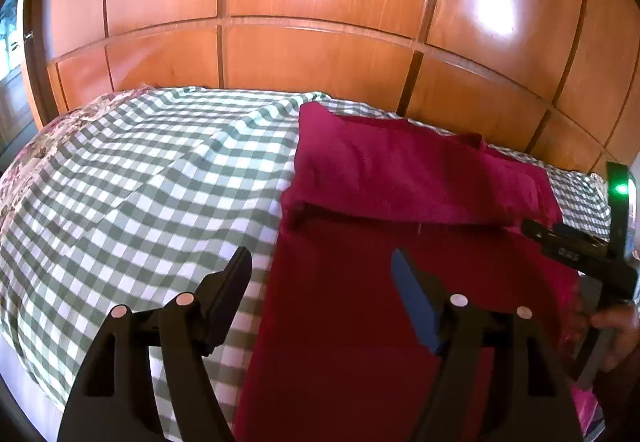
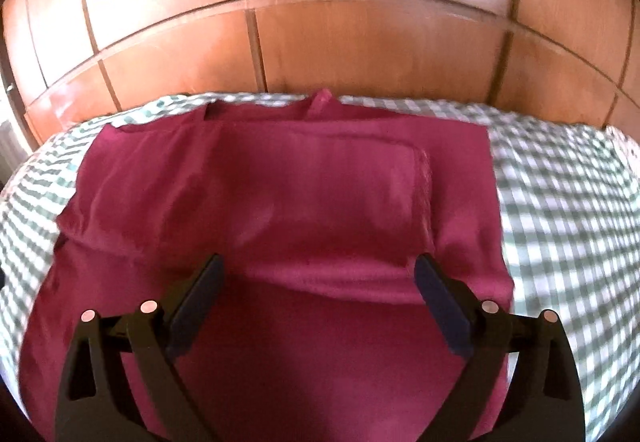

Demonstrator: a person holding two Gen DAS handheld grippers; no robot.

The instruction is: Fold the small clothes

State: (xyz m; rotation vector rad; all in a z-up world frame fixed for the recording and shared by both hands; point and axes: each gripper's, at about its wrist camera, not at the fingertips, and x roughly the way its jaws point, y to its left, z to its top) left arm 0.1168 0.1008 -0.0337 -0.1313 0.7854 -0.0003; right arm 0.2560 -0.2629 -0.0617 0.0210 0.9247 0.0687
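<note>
The folded garment (image 2: 280, 177) lies on the bed sheet (image 1: 140, 169), wooden wardrobe (image 1: 320, 41) behind.

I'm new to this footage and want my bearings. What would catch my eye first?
A magenta garment, its far part folded toward the camera, lies on a green-and-white checked bedsheet. Behind the bed stands a glossy wooden wardrobe with bright glare patches. The left gripper and right gripper hover over the cloth, jaws open and empty.

Bright daylight; two glare patches on glossy wood panels (image 1: 320, 53). Right wrist view motion-blurred, esp. checked sheet (image 2: 560, 201) at right. Strong fisheye bend, dark vignette at edges. Near cloth (image 1: 340, 322) shadowed.
</note>
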